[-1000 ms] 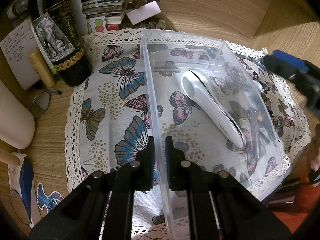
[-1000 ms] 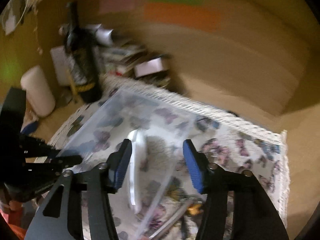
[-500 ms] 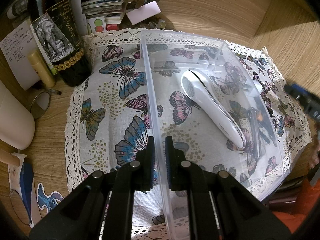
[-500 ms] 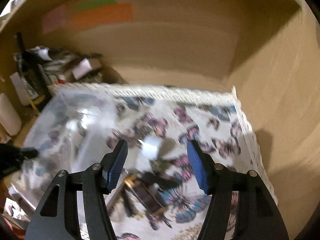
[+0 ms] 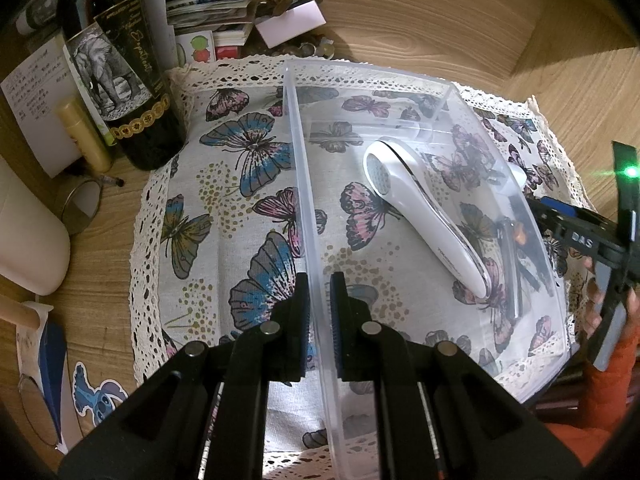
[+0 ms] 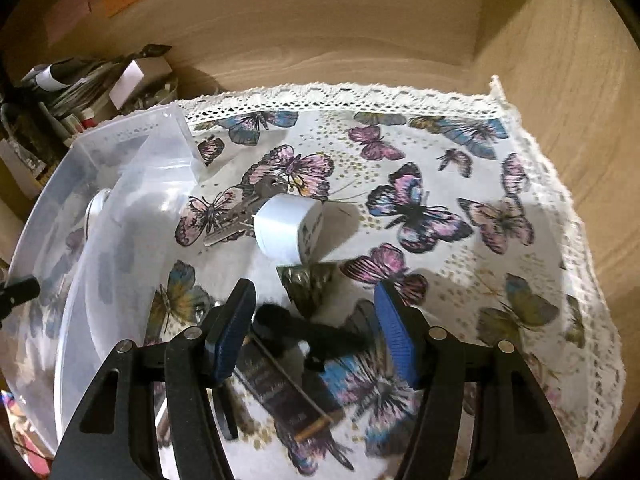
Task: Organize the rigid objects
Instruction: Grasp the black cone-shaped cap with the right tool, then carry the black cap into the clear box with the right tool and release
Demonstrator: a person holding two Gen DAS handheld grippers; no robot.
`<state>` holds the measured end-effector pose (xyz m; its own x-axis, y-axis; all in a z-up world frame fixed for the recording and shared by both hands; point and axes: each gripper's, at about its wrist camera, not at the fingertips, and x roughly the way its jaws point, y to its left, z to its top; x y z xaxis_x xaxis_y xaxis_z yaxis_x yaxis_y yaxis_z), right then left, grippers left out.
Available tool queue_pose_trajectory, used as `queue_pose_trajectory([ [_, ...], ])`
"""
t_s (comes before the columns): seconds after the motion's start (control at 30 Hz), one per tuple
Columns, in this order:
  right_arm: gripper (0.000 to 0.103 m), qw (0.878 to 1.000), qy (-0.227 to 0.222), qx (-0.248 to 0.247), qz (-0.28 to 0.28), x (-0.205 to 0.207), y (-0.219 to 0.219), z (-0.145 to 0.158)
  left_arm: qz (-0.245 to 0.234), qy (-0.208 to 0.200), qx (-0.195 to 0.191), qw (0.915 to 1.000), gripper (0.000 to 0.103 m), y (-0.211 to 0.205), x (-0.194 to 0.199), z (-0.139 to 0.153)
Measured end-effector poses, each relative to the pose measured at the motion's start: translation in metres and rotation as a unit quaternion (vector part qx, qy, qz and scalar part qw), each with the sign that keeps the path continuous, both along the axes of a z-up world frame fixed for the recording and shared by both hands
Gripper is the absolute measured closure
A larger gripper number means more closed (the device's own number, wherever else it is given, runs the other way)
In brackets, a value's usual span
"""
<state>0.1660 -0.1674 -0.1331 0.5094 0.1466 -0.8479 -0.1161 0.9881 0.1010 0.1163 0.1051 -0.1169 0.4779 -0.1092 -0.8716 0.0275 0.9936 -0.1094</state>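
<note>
A clear plastic bin [image 5: 440,92] sits on a butterfly cloth [image 5: 224,184]. A white handheld device [image 5: 416,212] lies inside it. My left gripper [image 5: 319,308] is shut on the bin's near left wall. In the right wrist view the bin [image 6: 120,216] is at the left. My right gripper [image 6: 316,332] is open above a dark brush-like object [image 6: 304,332] and a dark flat tool [image 6: 280,392] on the cloth. A white charger cube [image 6: 288,228] and a metal clip [image 6: 236,216] lie just beyond it.
A wine bottle [image 5: 116,68], a yellow tube [image 5: 84,136], papers [image 5: 208,4] and a white cylinder [image 5: 28,236] crowd the table's left and back. A small round mirror [image 5: 80,208] lies by the cloth. Wooden walls [image 6: 360,20] close the back and right.
My right gripper has swung from over the bin to the right and down, over the loose objects on the cloth. My left gripper has stayed clamped on the bin wall.
</note>
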Motion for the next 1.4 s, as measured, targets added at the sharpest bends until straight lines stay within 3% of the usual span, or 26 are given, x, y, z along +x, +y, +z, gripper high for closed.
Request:
queue_pose_trajectory([
  [0.07, 0.052, 1.000, 0.009, 0.010, -0.001, 0.007, 0.000, -0.006, 0.001, 0.000, 0.000, 1.0000, 0.093, 0.000, 0.000, 0.000],
  [0.1, 0.063, 1.000, 0.015, 0.016, 0.001, 0.010, 0.000, -0.009, 0.001, 0.000, -0.001, 1.0000, 0.093, 0.001, 0.000, 0.000],
  [0.17, 0.074, 0.999, 0.020, 0.028, 0.007, 0.012, 0.000, -0.012, 0.002, 0.001, -0.002, 1.0000, 0.093, 0.001, 0.000, 0.000],
  [0.47, 0.074, 0.999, -0.035, -0.004, 0.012, 0.000, 0.007, 0.012, 0.002, 0.001, -0.002, 1.0000, 0.093, 0.001, 0.001, -0.001],
  [0.8, 0.074, 0.993, -0.108, 0.010, 0.036, -0.004, 0.027, 0.066, 0.003, 0.001, -0.004, 1.0000, 0.093, 0.002, 0.002, 0.000],
  [1.1, 0.074, 0.983, -0.148, 0.041, 0.105, -0.006, 0.078, 0.094, 0.003, 0.001, -0.004, 1.0000, 0.093, 0.003, 0.003, 0.000],
  [1.4, 0.074, 0.971, -0.141, 0.026, 0.189, -0.017, 0.135, 0.088, 0.001, 0.000, -0.002, 1.0000, 0.093, 0.003, 0.003, 0.000],
])
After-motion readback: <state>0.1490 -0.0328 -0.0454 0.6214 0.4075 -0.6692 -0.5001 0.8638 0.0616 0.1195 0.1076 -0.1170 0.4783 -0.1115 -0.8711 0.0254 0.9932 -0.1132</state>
